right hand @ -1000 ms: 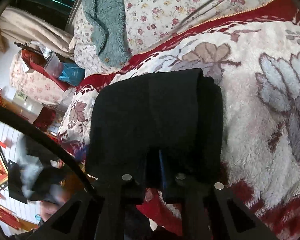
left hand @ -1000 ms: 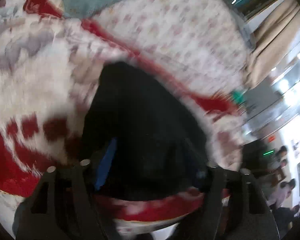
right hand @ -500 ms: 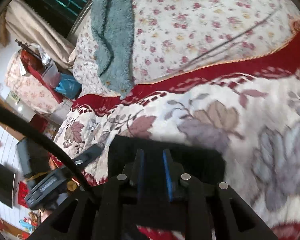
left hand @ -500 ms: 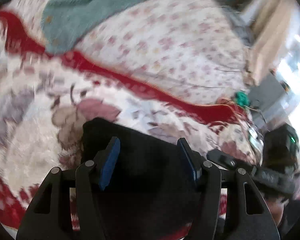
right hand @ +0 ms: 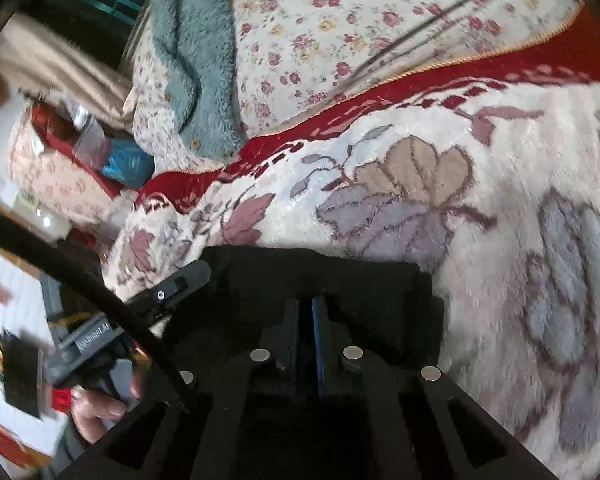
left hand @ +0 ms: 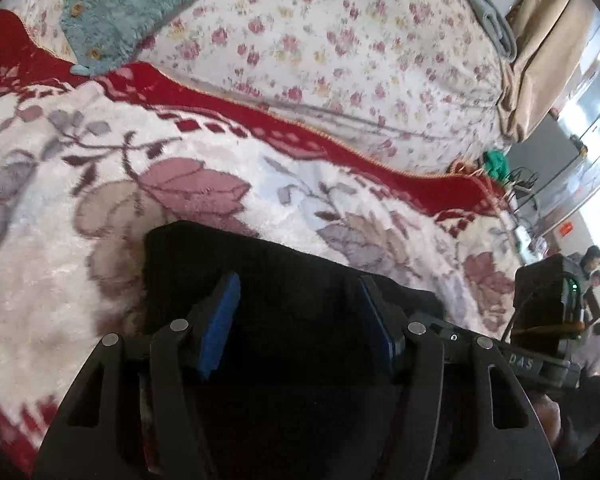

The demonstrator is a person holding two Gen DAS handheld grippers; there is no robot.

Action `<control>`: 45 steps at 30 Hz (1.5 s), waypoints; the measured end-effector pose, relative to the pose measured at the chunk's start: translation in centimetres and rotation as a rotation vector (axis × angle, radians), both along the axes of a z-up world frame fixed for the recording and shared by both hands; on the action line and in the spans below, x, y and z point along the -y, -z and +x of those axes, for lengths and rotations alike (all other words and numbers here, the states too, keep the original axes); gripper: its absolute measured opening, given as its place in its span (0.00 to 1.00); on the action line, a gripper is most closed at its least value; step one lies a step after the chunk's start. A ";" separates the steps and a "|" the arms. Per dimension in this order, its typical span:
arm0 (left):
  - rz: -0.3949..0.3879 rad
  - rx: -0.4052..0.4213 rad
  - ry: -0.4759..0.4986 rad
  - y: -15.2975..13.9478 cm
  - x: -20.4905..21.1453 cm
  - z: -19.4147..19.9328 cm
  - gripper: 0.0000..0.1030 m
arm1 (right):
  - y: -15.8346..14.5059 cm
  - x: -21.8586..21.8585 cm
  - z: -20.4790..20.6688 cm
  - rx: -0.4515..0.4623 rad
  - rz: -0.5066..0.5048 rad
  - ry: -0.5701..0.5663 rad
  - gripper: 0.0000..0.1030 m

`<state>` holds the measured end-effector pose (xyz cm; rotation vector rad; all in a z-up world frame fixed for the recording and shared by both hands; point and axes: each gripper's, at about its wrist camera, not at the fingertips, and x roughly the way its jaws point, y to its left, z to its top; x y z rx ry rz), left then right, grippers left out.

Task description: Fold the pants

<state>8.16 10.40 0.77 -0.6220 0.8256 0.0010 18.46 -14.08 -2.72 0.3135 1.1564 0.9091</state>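
Two grippers hang over the bed with your folded black fabric pants beneath them. The pants lie as a compact dark bundle on the plush white blanket with a red border and a grey, pink and tan leaf pattern, near its front edge. Your left gripper has its jaws spread apart; the blue pads stand clear on either side with only the top of the bundle seen between them, gripping nothing. Your right gripper has its jaws nearly together and closing, with a thin dark slit left between the blue pads; I cannot tell whether any cloth is pinched there, since the pants behind are just as dark. In the right wrist view your left hand shows at the lower left, wrapped around the handle of the other tool. Beyond the blanket's red border lies a cream quilt printed with small pink flowers, and a fluffy teal garment with brown buttons rests on its far side.
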 end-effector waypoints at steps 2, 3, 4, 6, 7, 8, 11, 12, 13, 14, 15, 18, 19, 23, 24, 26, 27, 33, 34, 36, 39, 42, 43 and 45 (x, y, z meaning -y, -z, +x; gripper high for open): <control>-0.046 0.042 -0.030 -1.6 -0.3 -2.1 0.58 | -2.1 0.8 -1.2 0.042 -0.025 0.024 0.09; -0.080 0.081 -0.018 -2.6 -0.1 -3.5 0.58 | -3.4 1.1 -2.3 0.091 -0.025 0.011 0.09; -0.097 0.111 0.010 -3.1 0.4 -4.7 0.58 | -4.4 1.3 -3.4 0.133 -0.024 -0.015 0.09; -0.102 0.120 0.073 -2.9 1.9 -6.0 0.58 | -5.2 1.1 -5.6 0.190 -0.046 -0.067 0.12; -0.101 0.101 0.095 -2.2 2.5 -6.3 0.58 | -4.8 0.7 -6.5 0.211 -0.084 -0.090 0.13; -0.096 0.072 0.112 -1.0 3.1 -6.3 0.58 | -3.9 0.1 -7.1 0.226 -0.139 -0.112 0.13; -0.097 0.077 0.114 2.0 3.4 -6.6 0.57 | -0.6 -0.5 -8.3 0.287 -0.200 -0.130 0.13; -0.109 0.075 0.112 1.9 3.2 -6.6 0.57 | -0.4 -0.2 -8.3 0.278 -0.180 -0.116 0.13; -0.125 0.071 0.107 1.8 3.0 -6.4 0.57 | -0.5 0.1 -8.1 0.253 -0.159 -0.101 0.13; -0.126 0.075 0.107 1.9 3.0 -6.3 0.57 | -0.5 0.3 -7.8 0.233 -0.146 -0.094 0.13; -0.113 0.087 0.112 1.9 3.2 -6.3 0.57 | -0.5 0.5 -7.6 0.210 -0.133 -0.089 0.13; -0.088 0.097 0.108 1.7 3.4 -6.6 0.57 | -0.6 1.1 -7.0 0.161 -0.086 -0.072 0.13; -0.091 0.105 0.107 1.6 3.3 -6.7 0.57 | -1.0 1.5 -6.9 0.151 -0.069 -0.061 0.13; -0.126 0.200 0.040 0.0 1.6 -9.0 0.58 | -3.4 4.1 -7.7 0.210 0.002 0.014 0.21; -0.137 0.228 0.017 -0.7 0.7 -9.5 0.58 | -3.6 4.6 -7.6 0.210 0.008 0.019 0.31; -0.160 0.239 -0.006 -1.4 -1.0 -9.6 0.66 | -3.5 5.7 -6.7 0.164 0.024 0.034 0.52; -0.172 0.229 -0.035 -1.6 -2.4 -9.4 0.68 | -3.1 6.3 -5.9 0.124 0.053 0.054 0.59; -0.355 0.056 -0.083 2.0 -7.3 -5.9 0.73 | 0.2 7.2 -1.4 -0.119 0.148 0.111 0.60; -0.374 0.026 -0.071 2.7 -7.4 -5.5 0.73 | 0.6 6.8 -0.9 -0.138 0.137 0.100 0.60; -0.386 -0.012 -0.062 4.1 -7.2 -4.8 0.75 | 1.2 6.3 -0.4 -0.147 0.101 0.091 0.60; -0.371 0.011 -0.049 4.5 -6.5 -4.6 0.81 | 1.2 5.8 -0.5 -0.134 0.130 0.073 0.69; -0.381 0.020 -0.005 4.1 -5.8 -4.2 0.85 | 1.0 5.0 -0.7 -0.116 0.120 0.013 0.72; -0.382 0.014 0.012 4.0 -5.4 -4.0 0.86 | 0.8 4.5 -0.9 -0.105 0.096 -0.021 0.72; -0.335 0.001 0.038 3.7 -4.5 -3.7 0.88 | 0.8 3.4 -1.3 -0.070 0.036 -0.075 0.72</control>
